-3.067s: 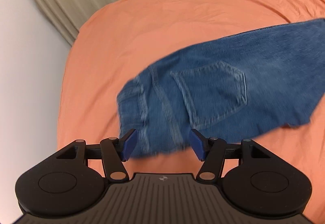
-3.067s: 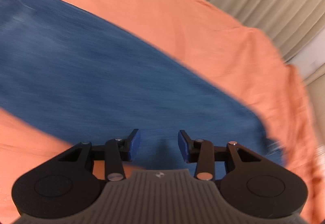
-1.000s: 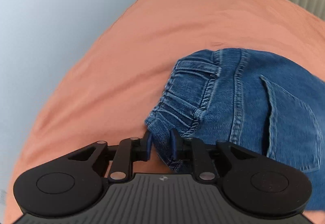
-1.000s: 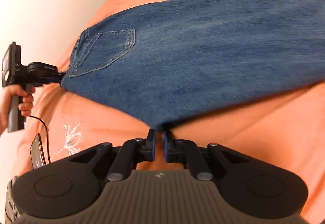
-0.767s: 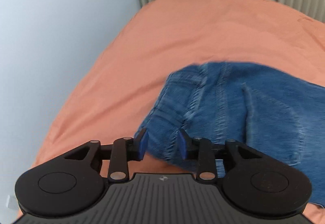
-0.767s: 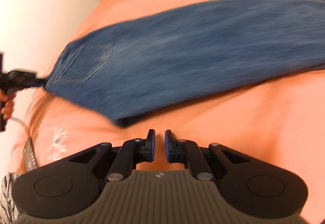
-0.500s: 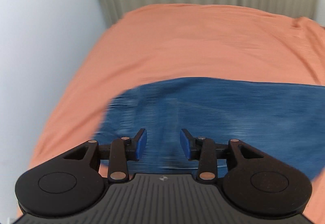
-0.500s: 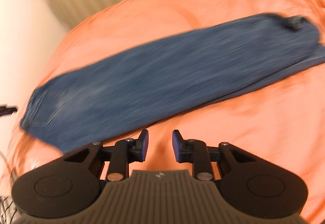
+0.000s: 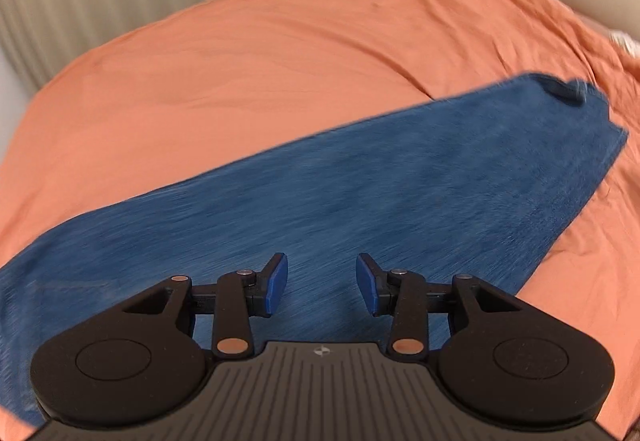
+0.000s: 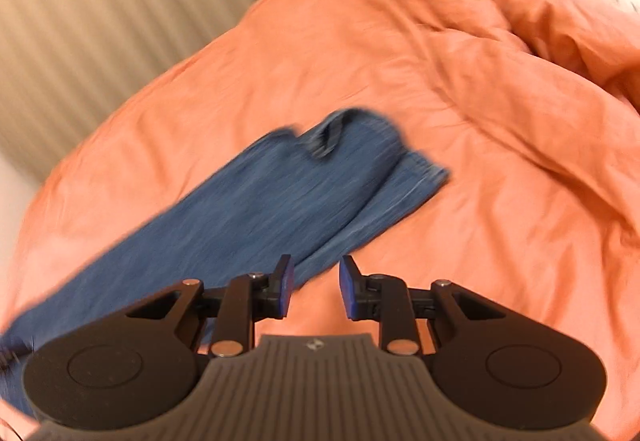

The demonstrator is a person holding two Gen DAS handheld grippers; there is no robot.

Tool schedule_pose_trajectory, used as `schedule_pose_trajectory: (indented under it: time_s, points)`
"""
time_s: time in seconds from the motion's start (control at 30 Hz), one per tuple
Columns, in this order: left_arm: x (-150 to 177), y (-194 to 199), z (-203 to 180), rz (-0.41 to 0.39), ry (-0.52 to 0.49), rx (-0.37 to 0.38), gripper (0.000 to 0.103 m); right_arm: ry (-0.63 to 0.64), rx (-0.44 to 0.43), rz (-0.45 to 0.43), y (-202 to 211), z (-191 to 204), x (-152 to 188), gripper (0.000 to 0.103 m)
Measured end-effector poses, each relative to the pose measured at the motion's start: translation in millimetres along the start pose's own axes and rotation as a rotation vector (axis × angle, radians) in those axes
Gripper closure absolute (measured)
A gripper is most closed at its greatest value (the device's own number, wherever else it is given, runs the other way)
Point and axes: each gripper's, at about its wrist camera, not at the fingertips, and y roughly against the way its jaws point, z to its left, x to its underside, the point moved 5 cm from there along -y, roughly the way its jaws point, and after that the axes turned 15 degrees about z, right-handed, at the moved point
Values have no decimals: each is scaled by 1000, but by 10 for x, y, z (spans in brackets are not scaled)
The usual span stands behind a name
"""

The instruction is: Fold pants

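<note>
The pants (image 9: 360, 177) lie flat on the orange bedcover (image 9: 240, 73), a long blue band (blurred in both views) running from lower left to upper right. The left claw (image 9: 322, 283) hangs over the denim, pads released with nothing gripped, having just been opening. The right claw (image 10: 316, 289), likewise released and just opened, sits beside the leg's edge, hems ahead of it
</note>
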Motion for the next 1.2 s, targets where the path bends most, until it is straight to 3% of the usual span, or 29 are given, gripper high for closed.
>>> schedule_pose_trajectory:
  time_s: [0.33, 0.43, 0.5, 0.67, 0.7, 0.73, 0.77, 0.93, 1.07, 1.2]
  points:
    - [-231, -622, -405, 101, -55, -3, 56, -212, -110, 5, -882, -662, -693, 83]
    - [-234, -689, -405, 115, -40, 6, 56, -241, -111, 8, -1127, -748, -770, 94]
    - [-228, -700, -396, 118, -34, 11, 56, -259, -126, 4, -1257, -782, -815, 96]
    - [-208, -695, -375, 113, -23, 17, 55, -216, -256, -78, -1119, -597, -911, 89]
    - [-201, -688, -367, 112, -17, 17, 55, -174, -274, -96, -1077, -512, -934, 78]
    - [-193, -676, -357, 111, -9, 17, 55, -155, -269, -98, -1066, -458, -961, 65]
    - [-198, -674, -359, 112, -2, 17, 55, -151, -251, -92, -1088, -421, -981, 64]
    - [-213, -674, -371, 110, 14, 17, 55, -244, -202, -22, -1327, -460, -1040, 68]
    - [-189, -645, -341, 106, 22, 28, 54, -253, -101, -43, -1334, -421, -1054, 64]
    - [-194, -662, -354, 99, 27, 30, 54, -258, -82, -57, -1199, -512, -970, 65]
